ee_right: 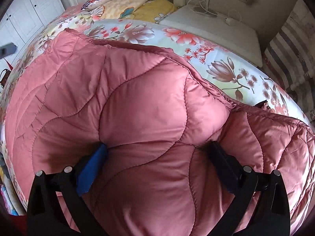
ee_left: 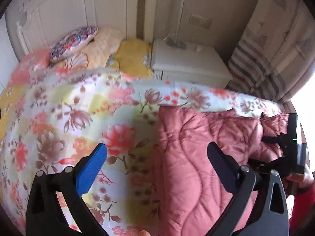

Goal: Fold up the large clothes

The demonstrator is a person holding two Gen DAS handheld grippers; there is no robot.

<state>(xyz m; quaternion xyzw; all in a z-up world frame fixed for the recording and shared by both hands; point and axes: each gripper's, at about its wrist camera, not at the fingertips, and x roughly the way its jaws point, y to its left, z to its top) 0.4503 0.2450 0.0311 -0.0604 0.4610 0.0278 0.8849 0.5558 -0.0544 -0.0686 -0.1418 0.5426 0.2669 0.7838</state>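
A pink quilted coat (ee_right: 149,102) lies spread on the floral bedspread (ee_right: 226,72). My right gripper (ee_right: 157,147) stands wide open over it. Its blue fingertip (ee_right: 98,153) and black fingertip (ee_right: 216,149) sink into the puffy fabric, which bulges up between them. In the left wrist view the coat (ee_left: 196,157) fills the right half. My left gripper (ee_left: 157,151) hangs open above the coat's left edge with nothing between its fingers, the blue pad (ee_left: 94,165) over the bedspread (ee_left: 69,108). My right gripper (ee_left: 267,150) shows at the coat's far right, with a hand (ee_left: 299,179) behind it.
Pillows (ee_left: 78,41) and a yellow cushion (ee_left: 133,57) are piled against the white headboard (ee_left: 69,9). A white bedside table (ee_left: 187,63) with a lamp base and cable stands beside the bed. A striped curtain (ee_left: 265,59) hangs at the right.
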